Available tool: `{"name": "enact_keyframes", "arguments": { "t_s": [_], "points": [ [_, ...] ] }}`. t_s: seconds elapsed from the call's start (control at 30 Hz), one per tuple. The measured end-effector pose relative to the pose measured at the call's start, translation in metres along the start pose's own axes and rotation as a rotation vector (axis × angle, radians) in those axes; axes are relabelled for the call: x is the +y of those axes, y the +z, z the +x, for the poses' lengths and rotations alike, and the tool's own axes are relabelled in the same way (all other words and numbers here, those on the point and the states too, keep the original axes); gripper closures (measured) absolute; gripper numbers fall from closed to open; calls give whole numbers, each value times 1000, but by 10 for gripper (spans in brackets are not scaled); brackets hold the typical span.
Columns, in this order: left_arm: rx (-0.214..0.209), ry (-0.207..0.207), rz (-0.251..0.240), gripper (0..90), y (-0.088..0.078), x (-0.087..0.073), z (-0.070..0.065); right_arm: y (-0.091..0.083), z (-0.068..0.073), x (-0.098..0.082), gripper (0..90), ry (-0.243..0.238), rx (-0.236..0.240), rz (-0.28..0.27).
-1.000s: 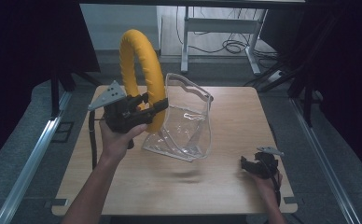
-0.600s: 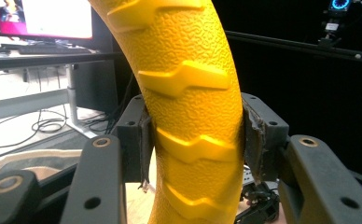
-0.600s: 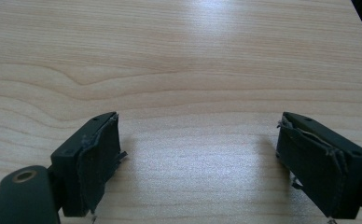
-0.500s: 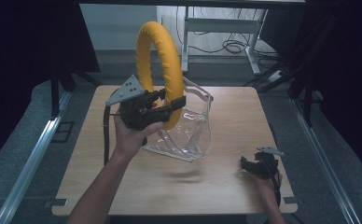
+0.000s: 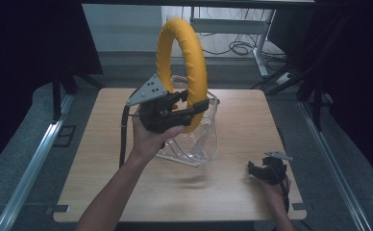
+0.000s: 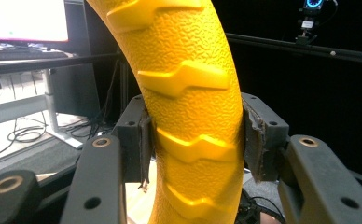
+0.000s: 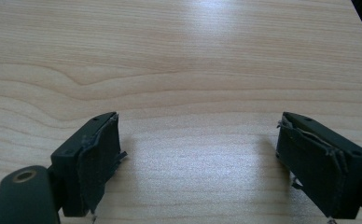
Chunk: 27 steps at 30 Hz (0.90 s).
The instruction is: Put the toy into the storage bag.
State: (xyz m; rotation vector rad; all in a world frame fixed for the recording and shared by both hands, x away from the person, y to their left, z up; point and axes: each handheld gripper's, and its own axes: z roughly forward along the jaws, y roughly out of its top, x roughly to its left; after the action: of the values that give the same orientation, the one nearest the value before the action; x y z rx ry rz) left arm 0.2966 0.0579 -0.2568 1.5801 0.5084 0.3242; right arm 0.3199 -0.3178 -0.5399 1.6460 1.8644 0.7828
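A big yellow ring [image 5: 196, 62] with raised tread marks stands upright in the air over the table. My left gripper [image 5: 192, 100] is shut on its lower part; in the left gripper view both pads press the yellow ring [image 6: 193, 116] from either side. Just behind and below it sits a clear plastic bag [image 5: 205, 139], open at the top. My right gripper [image 5: 254, 168] rests low at the table's front right. In the right gripper view its jaws stand apart over bare wood, with nothing in the right gripper [image 7: 198, 154].
The wooden table [image 5: 252, 110] has bare wood to the left, right and front of the bag. Dark frames and rails flank both sides. A desk leg and cables lie on the floor beyond the far edge.
My left hand has carried the yellow ring to the right and a little higher, from the table's left toward the clear bag. The right hand has stayed put.
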Motion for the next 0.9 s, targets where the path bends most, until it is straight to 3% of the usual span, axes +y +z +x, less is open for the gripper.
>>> {"name": "enact_keyframes", "arguments": {
  "t_s": [0.43, 0.9],
  "points": [
    [-39, -1, 3, 502, 18, -1, -8, 0, 0, 0, 139, 2, -3, -4],
    [-65, -36, 30, 501, 33, -21, -4, 0, 0, 0, 139, 8, -1, 1]
  ]
}}
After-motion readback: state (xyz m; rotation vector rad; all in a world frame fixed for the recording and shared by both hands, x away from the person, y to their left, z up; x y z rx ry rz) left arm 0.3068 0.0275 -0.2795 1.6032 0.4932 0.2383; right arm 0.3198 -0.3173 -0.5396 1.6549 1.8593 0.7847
